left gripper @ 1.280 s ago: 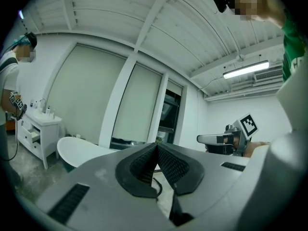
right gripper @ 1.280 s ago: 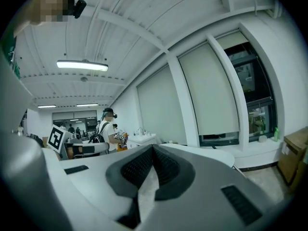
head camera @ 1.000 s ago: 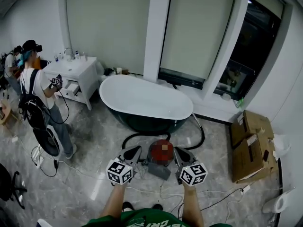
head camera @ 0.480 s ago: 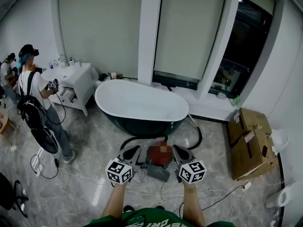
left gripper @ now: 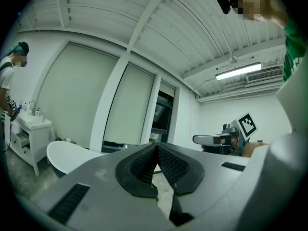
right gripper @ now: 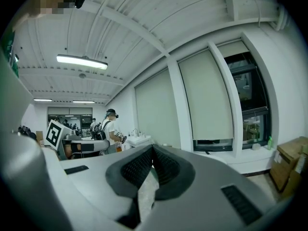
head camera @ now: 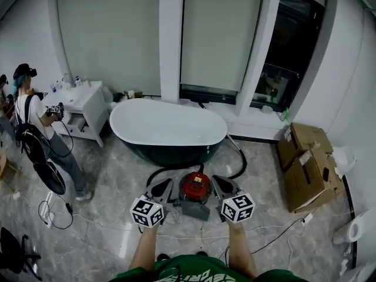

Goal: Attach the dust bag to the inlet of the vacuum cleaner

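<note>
A red vacuum cleaner stands on the marble floor in front of the bathtub, and its black hose loops around behind it. A grey flat piece lies just in front of it; I cannot tell if it is the dust bag. My left gripper is held above the floor to the vacuum's left, and my right gripper to its right. Both are shut with nothing between the pads. The left gripper view shows its closed tips pointing across the room. The right gripper view shows the same for its tips.
A dark oval bathtub fills the middle. A white vanity and a person with a backpack are at the left. Cardboard boxes stand at the right, a toilet at the lower right. Cables trail over the floor.
The head view has drifted so that the room sits lower and further left. The vacuum now shows sharply between the grippers. Both grippers stay shut and keep their spacing.
</note>
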{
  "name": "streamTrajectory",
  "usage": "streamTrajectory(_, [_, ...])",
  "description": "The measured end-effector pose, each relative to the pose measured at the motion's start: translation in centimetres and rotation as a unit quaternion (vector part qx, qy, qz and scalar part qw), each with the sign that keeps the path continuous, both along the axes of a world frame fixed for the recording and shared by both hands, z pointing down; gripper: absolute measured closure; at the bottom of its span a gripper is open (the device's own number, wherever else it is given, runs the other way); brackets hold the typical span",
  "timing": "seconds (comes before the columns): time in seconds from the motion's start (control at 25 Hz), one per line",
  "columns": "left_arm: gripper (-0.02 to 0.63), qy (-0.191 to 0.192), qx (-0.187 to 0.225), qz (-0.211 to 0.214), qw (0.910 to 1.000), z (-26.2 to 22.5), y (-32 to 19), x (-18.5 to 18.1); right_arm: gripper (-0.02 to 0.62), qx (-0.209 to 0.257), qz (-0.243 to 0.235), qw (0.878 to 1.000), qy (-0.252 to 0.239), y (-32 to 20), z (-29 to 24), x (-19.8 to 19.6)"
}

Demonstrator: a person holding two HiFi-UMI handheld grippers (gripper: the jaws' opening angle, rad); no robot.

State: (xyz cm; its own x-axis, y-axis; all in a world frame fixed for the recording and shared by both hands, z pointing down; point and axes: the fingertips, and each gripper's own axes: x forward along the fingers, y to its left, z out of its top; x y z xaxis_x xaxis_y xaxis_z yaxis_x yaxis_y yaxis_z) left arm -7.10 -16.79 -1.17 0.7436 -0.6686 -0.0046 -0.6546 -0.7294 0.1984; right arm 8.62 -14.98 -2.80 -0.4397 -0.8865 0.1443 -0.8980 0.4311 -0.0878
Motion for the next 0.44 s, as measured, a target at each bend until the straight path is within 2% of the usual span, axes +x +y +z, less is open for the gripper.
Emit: streamTrajectory(0.44, [0.603, 0.007, -0.005, 0.002, 1.0, 0.67, 0.92, -0.3, 0.586, -0.003, 0.005, 1.0, 0.007, 1.07, 0.81, -0.3])
